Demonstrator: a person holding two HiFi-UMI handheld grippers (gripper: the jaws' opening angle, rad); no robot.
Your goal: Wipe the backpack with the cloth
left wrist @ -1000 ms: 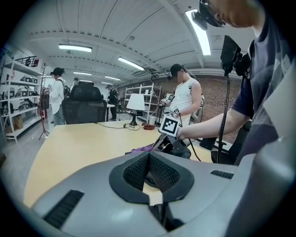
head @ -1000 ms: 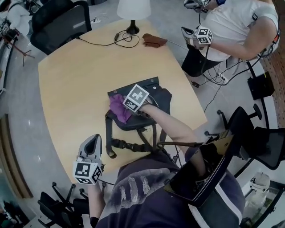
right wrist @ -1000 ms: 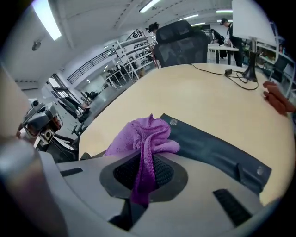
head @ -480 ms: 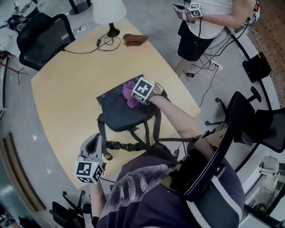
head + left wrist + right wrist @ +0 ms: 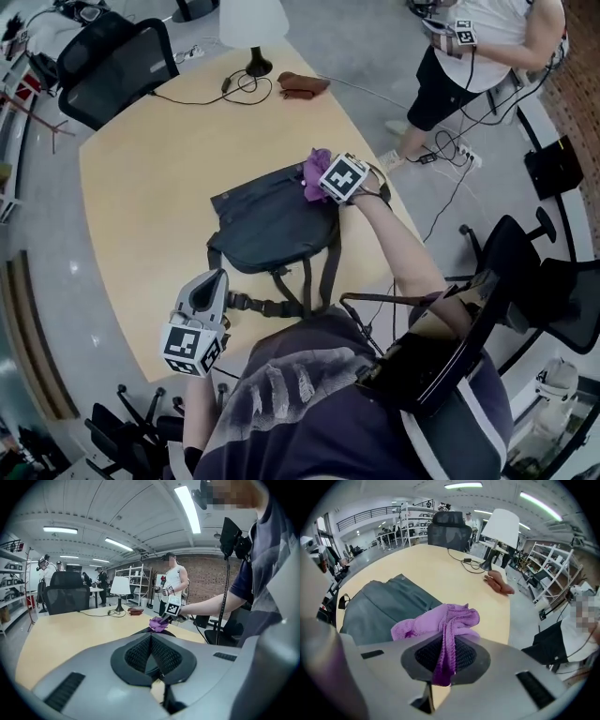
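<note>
Right gripper (image 5: 325, 182): clamped shut on the purple cloth (image 5: 314, 171), one fold pinched between the jaws and the rest bunched out ahead, so that soft fabric rather than plastic met the bag.
Cloth position: pressed at the far right corner of the backpack (image 5: 272, 225), close to the tabletop (image 5: 141, 187) edge.
Backpack: lay flat on the tabletop with its broad dark face up for wiping, straps (image 5: 309, 281) trailing toward the person.
Left gripper (image 5: 208, 292): held near the tabletop's near edge, well apart from the backpack. Jaws closed together on nothing. Judged idle rather than bracing the bag.
Step in hand: judged a wiping pass at the bag's far corner.
Risk: with nothing pinning the backpack, likely to slide or rumple under the cloth's drag.
Elsewhere: lamp (image 5: 253, 19) and a brown item (image 5: 302, 84) stood at the far end, out of the way of the work.
</note>
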